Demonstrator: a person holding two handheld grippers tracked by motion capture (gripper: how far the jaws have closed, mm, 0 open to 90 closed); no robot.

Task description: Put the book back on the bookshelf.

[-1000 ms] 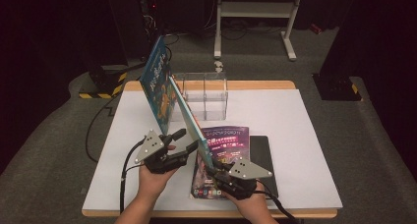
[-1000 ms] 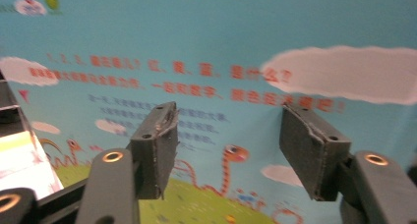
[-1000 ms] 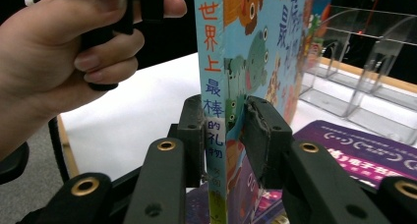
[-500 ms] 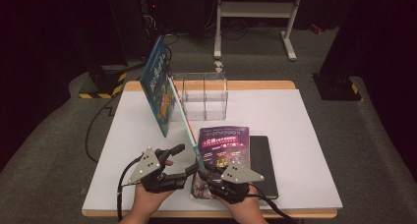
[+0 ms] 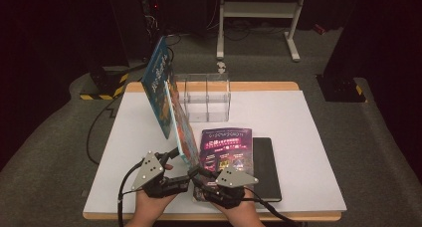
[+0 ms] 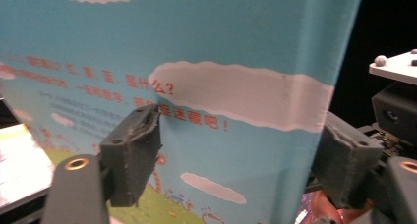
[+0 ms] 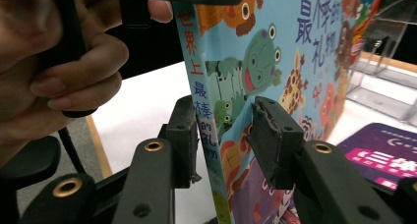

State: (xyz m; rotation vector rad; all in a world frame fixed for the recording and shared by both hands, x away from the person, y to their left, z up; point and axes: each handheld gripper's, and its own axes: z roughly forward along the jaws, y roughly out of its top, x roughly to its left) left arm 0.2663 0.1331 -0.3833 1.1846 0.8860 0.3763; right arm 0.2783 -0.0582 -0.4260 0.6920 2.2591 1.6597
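Work in hand: standing the tall blue picture book (image 5: 160, 90) upright on the white table (image 5: 308, 137), near the clear plastic organiser (image 5: 204, 95).
Left gripper (image 5: 171, 155): jaws wide and just been opening, book cover between them, pads clear of it.
Right gripper (image 5: 195, 172): jaws astride the book's spine at its lower corner, just been opening, small gaps showing.
Done: book raised, leaning.
Left: placing it; purple magazine (image 5: 226, 147) and black notebook (image 5: 266, 162) lying flat.

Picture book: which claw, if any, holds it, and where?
Left claw open, not gripping. Right claw straddles the book's lower spine, both just opening; a grip cannot be told.
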